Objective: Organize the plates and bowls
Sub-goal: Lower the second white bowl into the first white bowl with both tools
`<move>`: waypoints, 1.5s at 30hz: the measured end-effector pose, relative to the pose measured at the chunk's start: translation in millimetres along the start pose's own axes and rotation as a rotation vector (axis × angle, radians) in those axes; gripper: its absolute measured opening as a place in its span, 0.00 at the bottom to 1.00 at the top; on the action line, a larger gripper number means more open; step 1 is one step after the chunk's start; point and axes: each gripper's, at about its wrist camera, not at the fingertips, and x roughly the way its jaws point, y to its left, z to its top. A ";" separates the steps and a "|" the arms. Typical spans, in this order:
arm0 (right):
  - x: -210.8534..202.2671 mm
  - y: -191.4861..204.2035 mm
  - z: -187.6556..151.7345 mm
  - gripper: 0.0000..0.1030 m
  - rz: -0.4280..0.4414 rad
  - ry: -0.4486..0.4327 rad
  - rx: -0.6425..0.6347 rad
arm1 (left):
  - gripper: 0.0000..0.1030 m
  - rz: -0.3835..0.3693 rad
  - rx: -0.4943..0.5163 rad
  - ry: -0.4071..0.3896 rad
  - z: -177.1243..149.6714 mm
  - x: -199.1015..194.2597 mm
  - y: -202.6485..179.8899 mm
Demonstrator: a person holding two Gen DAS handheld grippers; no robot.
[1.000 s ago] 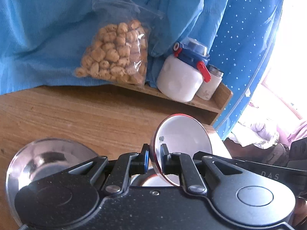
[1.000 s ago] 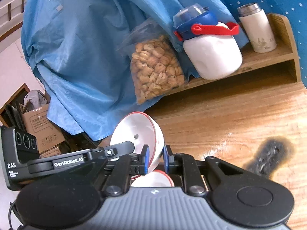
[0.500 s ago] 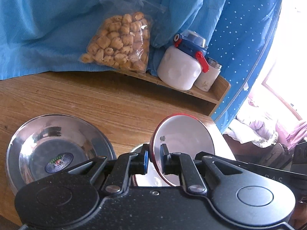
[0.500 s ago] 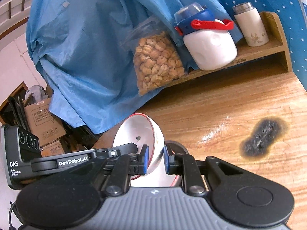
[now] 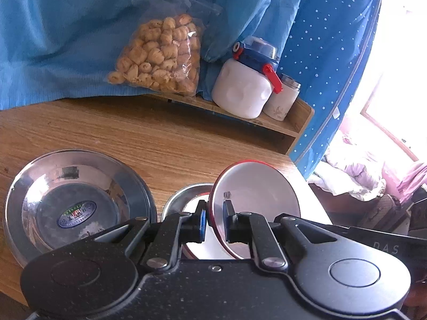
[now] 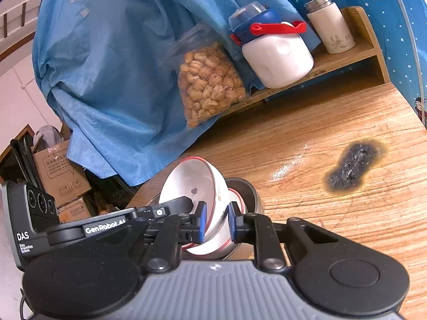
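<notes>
Red-rimmed white bowl (image 5: 256,194), blue white-dotted curtain (image 5: 333,53)

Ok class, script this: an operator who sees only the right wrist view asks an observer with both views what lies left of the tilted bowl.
Operator: What's left of the bowl?
Observer: A steel plate lies flat on the table, left of the white bowl.
Operator: Anything in it?
Observer: Only a blue sticker at its centre.
Operator: Is the left gripper gripping the bowl?
Observer: Yes, the left gripper has one pad on each side of the red rim.
</notes>
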 end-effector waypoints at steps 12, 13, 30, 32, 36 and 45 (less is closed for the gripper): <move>3.4 0.3 -5.1 0.20 -0.012 0.017 0.001 | 0.12 0.031 0.019 -0.006 -7.8 -1.5 0.3; 3.7 1.0 -5.5 0.20 -0.015 0.017 -0.004 | 0.12 0.035 0.021 -0.008 -8.4 -1.4 0.3; 12.2 5.7 -8.0 0.20 -0.038 0.036 -0.010 | 0.13 0.043 0.011 -0.003 -11.8 2.0 8.2; 11.7 6.0 -7.9 0.20 -0.042 0.034 -0.010 | 0.13 0.041 0.010 0.000 -11.7 3.3 8.4; 11.5 6.0 -8.1 0.21 -0.047 0.033 -0.007 | 0.13 0.043 0.017 0.000 -12.0 6.1 7.6; 11.2 8.8 -8.4 0.21 -0.062 0.030 -0.017 | 0.13 0.050 0.023 -0.004 -13.4 7.0 6.6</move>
